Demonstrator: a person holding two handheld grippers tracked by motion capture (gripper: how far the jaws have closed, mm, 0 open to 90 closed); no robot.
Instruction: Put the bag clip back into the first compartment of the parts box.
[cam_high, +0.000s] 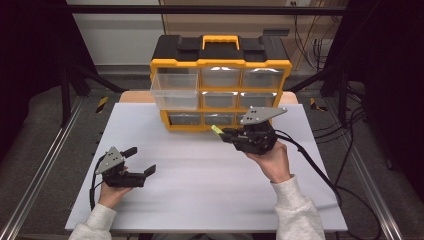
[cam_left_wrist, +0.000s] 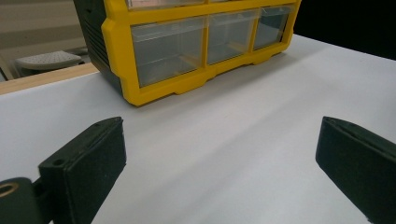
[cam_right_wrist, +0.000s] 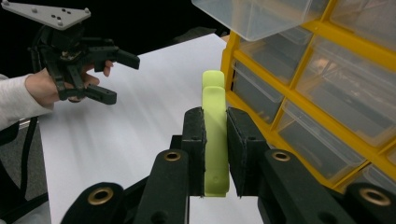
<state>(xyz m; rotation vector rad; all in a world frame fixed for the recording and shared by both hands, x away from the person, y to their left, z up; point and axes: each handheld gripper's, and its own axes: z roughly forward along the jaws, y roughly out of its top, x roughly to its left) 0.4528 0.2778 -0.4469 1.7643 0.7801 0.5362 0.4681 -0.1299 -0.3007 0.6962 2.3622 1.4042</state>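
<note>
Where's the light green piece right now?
The light green piece is clamped between the right gripper's jaws, just in front of the yellow drawer organizer's bottom row, below the pulled-out clear drawer on its upper left.

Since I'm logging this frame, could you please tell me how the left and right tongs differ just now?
The left tongs stand wide open and hold nothing; the right tongs are shut on a yellow-green strip. The left tongs hover over bare white table, apart from the drawer cabinet; the right tongs sit close to its bottom drawers. Both have black jaws and a grey plate on top.
</note>
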